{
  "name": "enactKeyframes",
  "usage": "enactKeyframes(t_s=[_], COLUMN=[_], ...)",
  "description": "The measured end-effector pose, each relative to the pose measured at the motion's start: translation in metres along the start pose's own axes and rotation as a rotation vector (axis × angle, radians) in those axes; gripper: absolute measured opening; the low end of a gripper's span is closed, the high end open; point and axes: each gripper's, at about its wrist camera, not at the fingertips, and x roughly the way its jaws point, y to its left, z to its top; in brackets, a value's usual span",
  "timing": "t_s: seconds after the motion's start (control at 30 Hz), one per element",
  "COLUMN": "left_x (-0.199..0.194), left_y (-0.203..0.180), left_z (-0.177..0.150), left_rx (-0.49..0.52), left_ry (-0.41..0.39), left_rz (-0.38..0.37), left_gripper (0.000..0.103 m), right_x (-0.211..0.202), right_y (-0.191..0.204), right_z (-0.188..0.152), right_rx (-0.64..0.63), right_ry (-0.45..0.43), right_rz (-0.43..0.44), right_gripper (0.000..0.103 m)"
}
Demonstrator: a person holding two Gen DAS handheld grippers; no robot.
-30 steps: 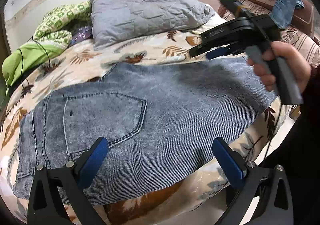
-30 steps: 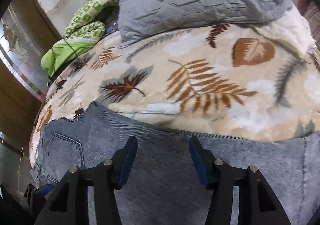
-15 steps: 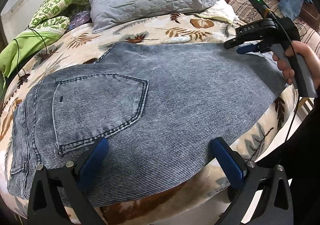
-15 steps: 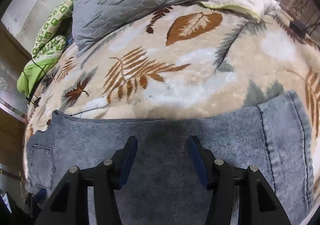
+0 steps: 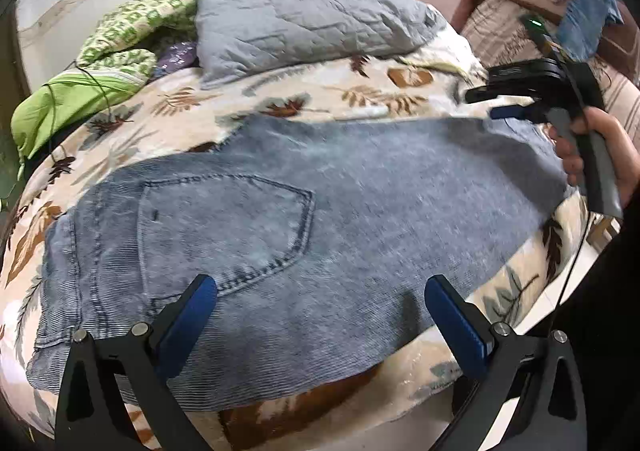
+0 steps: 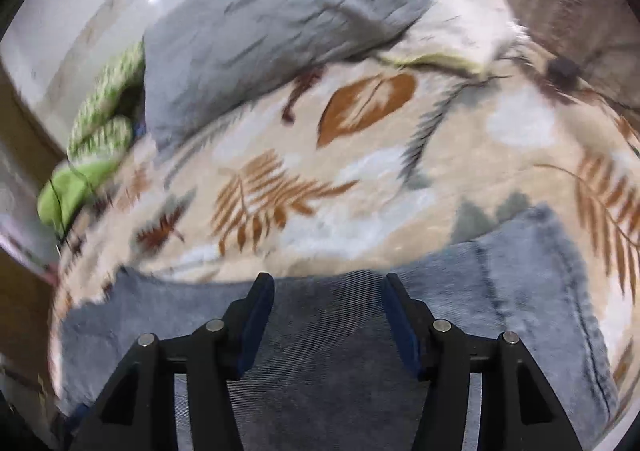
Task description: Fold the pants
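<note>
— On the leaf-print blanket covering the bed, what is laid out?

— The pants, blue-grey denim, spread flat with a back pocket facing up. The waistband lies toward the left of my left camera's view, and the leg runs off to the right, to the blanket's edge.

— And your left gripper?

— I hold it above the near edge of the denim, just right of the pocket. Its blue pads stand wide apart with nothing pressed between them.

— The right one?

— My right gripper is over the far end of the leg, close to the hem, which shows to its right. The jaws are parted about halfway; the cloth lies under them, not pinched. From the left camera you can see my hand around its grey handle, with the gripper over the top edge of the leg.

— What else is on the bed?

— A grey quilted pillow at the head, and a green patterned cloth bunched beside it on the left. The right camera's picture is blurred, so finer detail there I cannot tell.
</note>
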Motion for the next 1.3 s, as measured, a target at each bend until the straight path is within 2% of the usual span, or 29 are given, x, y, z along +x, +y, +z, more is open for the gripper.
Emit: enactKeyframes(t_s=[0.13,0.23,0.4,0.6,0.83,1.07,1.3], left_x=[-0.002,0.001,0.003,0.002,0.003,0.000,0.003], left_y=[0.011,0.016,0.022,0.021,0.019,0.007,-0.023], left_z=[0.002,0.003,0.003,0.003,0.003,0.002,-0.002], left_rx=[-0.051,-0.083,-0.121,-0.119,-0.104,-0.054,0.093], left_ry=[-0.010,0.001,0.019,0.011,0.012,-0.008,-0.017], left_rz=[0.014,0.020,0.004,0.008,0.011,0.003,0.025], left_gripper=[0.103,0.103,0.103,0.103,0.103,0.103,0.103], right_x=[-0.037,-0.062,-0.094,-0.121,-0.121,-0.124,-0.124], right_y=[-0.020,-0.039,-0.062,-0.100,-0.127,-0.148,-0.174], right_z=[0.007,0.016,0.026,0.024,0.011,-0.006,-0.022], right_rx=[0.064,0.117,0.096,0.140,0.191,0.226,0.259], right_ry=[-0.092,-0.115,-0.123,-0.122,-0.063,-0.030,0.003], right_rz=[0.001,0.027,-0.040,-0.038,-0.017,-0.002,0.039], right_gripper=[0.060,0.060,0.061,0.063,0.063,0.063,0.063])
